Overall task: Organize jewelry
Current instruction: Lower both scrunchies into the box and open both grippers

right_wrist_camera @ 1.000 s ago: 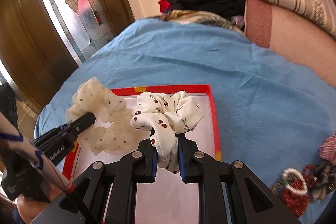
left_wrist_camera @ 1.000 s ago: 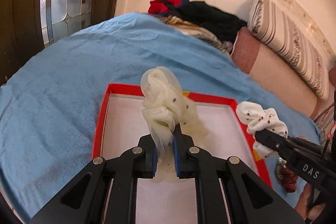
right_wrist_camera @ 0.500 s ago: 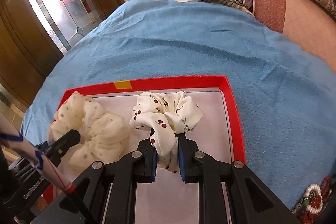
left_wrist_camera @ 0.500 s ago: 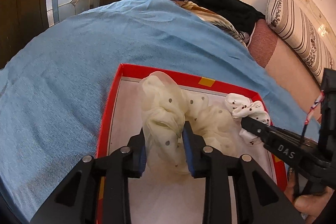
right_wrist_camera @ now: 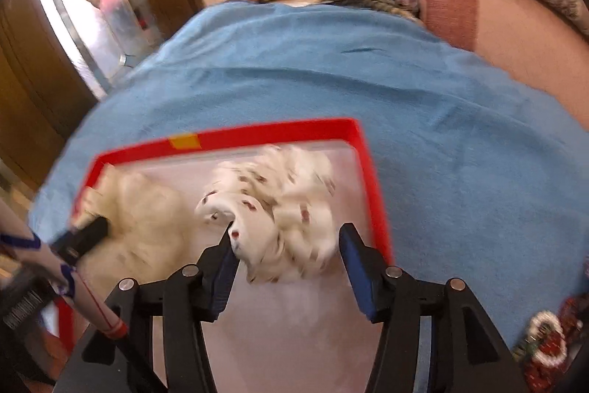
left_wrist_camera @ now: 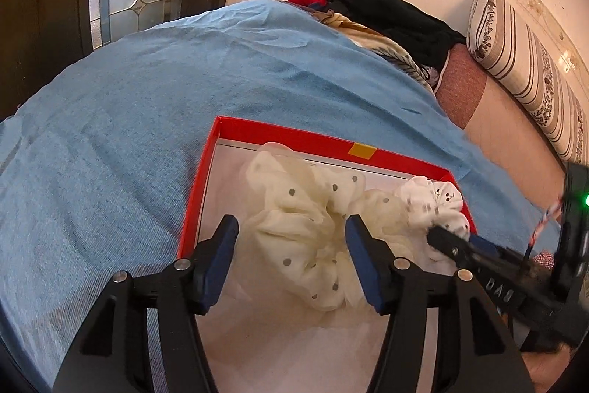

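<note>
I take the red tray (left_wrist_camera: pixel 206 172) on the blue blanket (left_wrist_camera: pixel 110 135) as my landmark. The step in hand, as I judge it, is the release: two scrunchies are being put down inside the tray.

My left gripper (left_wrist_camera: pixel 291 245) is over the left half of the tray. Its jaws are opening, and the cream dotted scrunchie (left_wrist_camera: pixel 294 220) lies between them on the white floor of the tray. The blue pads stand on each side of it and I see no pinch on the cloth, though the right pad is very close to a fold.

My right gripper (right_wrist_camera: pixel 285 242) is over the right half of the tray, near its right wall. Its jaws are opening too. The white cherry scrunchie (right_wrist_camera: pixel 279 209) lies between them inside the tray; this view is blurred, and the left pad seems to touch the cloth, so I cannot say that it is fully free.

More pieces wait outside the tray, on the blanket beyond its right wall: a small pile of bead bracelets (right_wrist_camera: pixel 545 337).

For the next move I think both grippers must go straight up from the tray, with the jaws wide, so that no ruffle is caught and dragged over the wall. Then the right gripper can go to the bracelets.
</note>
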`<state>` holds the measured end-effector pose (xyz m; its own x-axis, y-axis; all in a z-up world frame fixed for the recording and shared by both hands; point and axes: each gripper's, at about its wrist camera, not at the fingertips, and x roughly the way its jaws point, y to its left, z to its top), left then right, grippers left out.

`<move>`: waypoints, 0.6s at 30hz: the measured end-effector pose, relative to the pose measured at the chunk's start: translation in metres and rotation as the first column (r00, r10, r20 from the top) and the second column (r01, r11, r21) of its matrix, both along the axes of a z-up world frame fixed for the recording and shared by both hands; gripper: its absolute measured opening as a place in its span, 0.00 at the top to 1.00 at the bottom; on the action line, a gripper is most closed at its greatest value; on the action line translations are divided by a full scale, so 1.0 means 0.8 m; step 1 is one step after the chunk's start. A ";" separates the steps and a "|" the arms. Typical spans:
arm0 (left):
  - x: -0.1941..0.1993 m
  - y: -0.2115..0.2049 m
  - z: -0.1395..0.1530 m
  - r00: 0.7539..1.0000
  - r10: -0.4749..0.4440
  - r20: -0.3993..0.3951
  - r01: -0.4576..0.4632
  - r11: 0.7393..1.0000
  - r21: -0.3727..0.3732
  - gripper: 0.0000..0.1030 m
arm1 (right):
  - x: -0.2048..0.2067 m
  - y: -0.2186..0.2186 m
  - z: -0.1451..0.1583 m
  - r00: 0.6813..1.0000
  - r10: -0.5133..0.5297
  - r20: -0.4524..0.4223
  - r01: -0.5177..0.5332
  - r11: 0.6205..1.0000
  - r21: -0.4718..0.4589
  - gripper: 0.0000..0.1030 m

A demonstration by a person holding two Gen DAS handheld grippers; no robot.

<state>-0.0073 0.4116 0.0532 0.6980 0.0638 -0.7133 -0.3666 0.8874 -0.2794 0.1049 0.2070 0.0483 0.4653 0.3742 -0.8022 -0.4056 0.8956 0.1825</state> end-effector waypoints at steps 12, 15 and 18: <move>-0.024 -0.055 0.006 0.996 -0.087 0.000 0.087 0.995 0.044 0.41 | -0.069 -0.072 0.006 0.996 -0.087 -0.007 0.087 0.996 -0.015 0.45; -0.034 -0.073 0.018 0.994 -0.111 0.019 0.109 0.991 0.073 0.38 | -0.080 -0.087 0.012 0.995 -0.099 -0.009 0.099 0.995 0.005 0.45; -0.045 -0.090 0.041 0.991 -0.121 0.051 0.115 0.988 0.100 0.30 | -0.093 -0.099 0.031 0.995 -0.101 0.016 0.101 0.995 0.029 0.44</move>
<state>-0.0433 0.3393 0.0857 0.7442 0.0454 -0.6665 -0.2436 0.9474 -0.2076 0.0302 0.1275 0.0731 0.5155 0.3471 -0.7835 -0.3169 0.9267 0.2020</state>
